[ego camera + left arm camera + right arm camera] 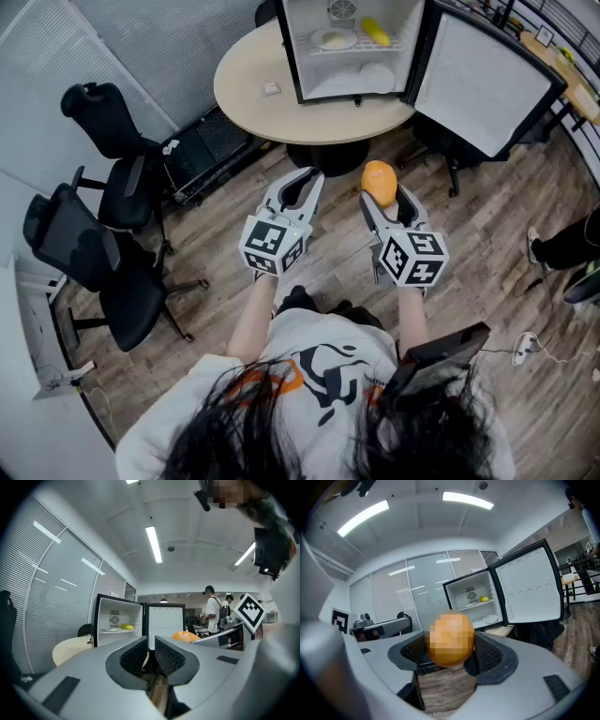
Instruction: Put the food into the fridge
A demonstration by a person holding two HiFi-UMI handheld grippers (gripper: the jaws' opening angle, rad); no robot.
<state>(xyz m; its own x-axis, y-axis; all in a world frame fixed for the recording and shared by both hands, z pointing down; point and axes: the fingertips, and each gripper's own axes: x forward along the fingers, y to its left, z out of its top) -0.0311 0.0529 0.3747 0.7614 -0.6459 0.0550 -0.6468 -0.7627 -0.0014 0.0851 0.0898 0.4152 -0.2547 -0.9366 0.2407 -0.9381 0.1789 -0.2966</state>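
A round orange fruit [379, 180] sits between the pads of my right gripper [382, 194], which is shut on it and held at waist height over the wooden floor. In the right gripper view the orange fruit [450, 639] fills the gap between the jaws. My left gripper [307, 180] hangs beside it, to the left, shut and with nothing in it. The small fridge [352, 47] stands on a round table [253, 84] ahead, its door [483, 84] swung wide to the right. On its shelf lie a plate [335, 39] and a yellow fruit [376, 32].
Two black office chairs [112, 122] [84, 253] stand at the left by the blinds. A white plate [377, 77] lies on the fridge floor. A cable and plug [525, 349] lie on the floor at the right, near someone's shoe [534, 246]. People [213, 613] stand far behind.
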